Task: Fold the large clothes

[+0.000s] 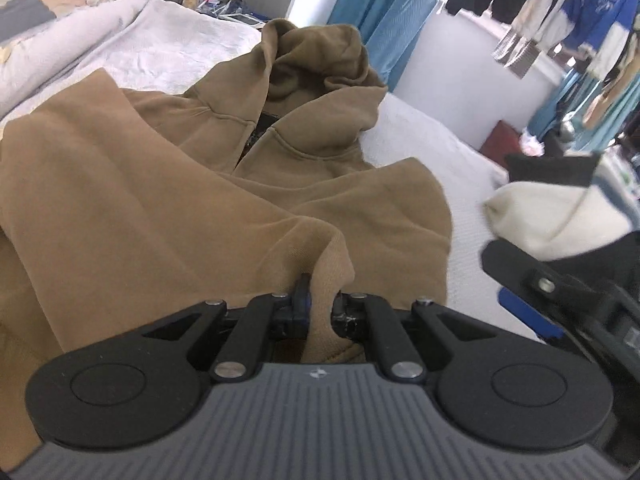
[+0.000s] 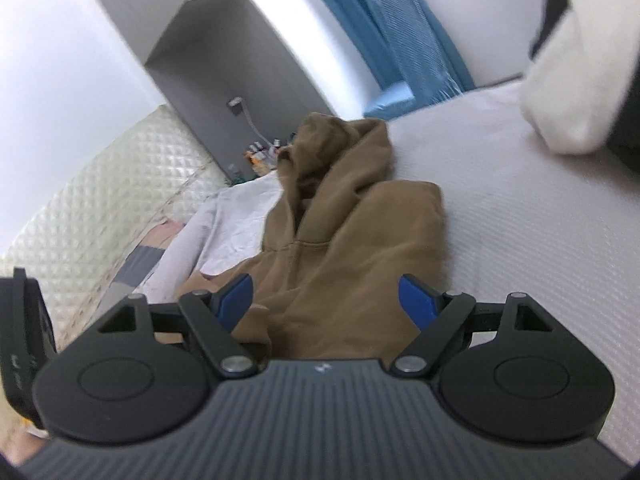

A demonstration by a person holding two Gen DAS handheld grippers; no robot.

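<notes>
Left tool [image 1: 320, 300] clamped on a fold of the brown hoodie [image 1: 168, 184], which lies spread on the bed [image 2: 520, 240], hood away. Right tool [image 2: 326, 300] wide, holding nothing, just over the hem. Risk: single-side pull skews the fold, thick fabric slips. White textured sheet; blue curtains [image 1: 384, 4], hanging clothes behind.

A white-covered bed [image 1: 432, 144] bears a brown hoodie [image 1: 168, 184] and pale blanket [image 1: 132, 52].
</notes>
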